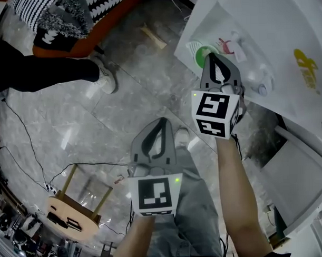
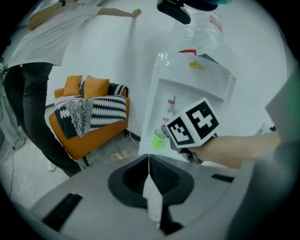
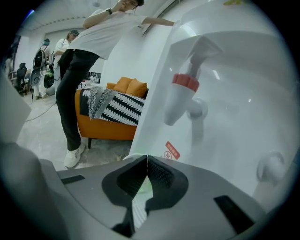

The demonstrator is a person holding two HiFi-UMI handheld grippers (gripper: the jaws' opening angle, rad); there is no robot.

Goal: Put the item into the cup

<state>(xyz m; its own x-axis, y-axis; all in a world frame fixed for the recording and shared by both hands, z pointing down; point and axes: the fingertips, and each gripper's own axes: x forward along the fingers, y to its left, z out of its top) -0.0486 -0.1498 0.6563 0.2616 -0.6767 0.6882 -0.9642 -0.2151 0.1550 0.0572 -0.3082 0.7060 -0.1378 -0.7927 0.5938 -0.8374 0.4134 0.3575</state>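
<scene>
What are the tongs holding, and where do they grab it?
The right tongs pinch the green cup by its rim. The left tongs are shut on a small white piece, too unclear to name.

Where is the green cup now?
The green cup is at the head view's upper right, inside the white water dispenser, at the right gripper.

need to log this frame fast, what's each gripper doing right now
left gripper: shut, pinching what looks like a white item
right gripper: shut, seemingly on the rim of the green cup
</scene>
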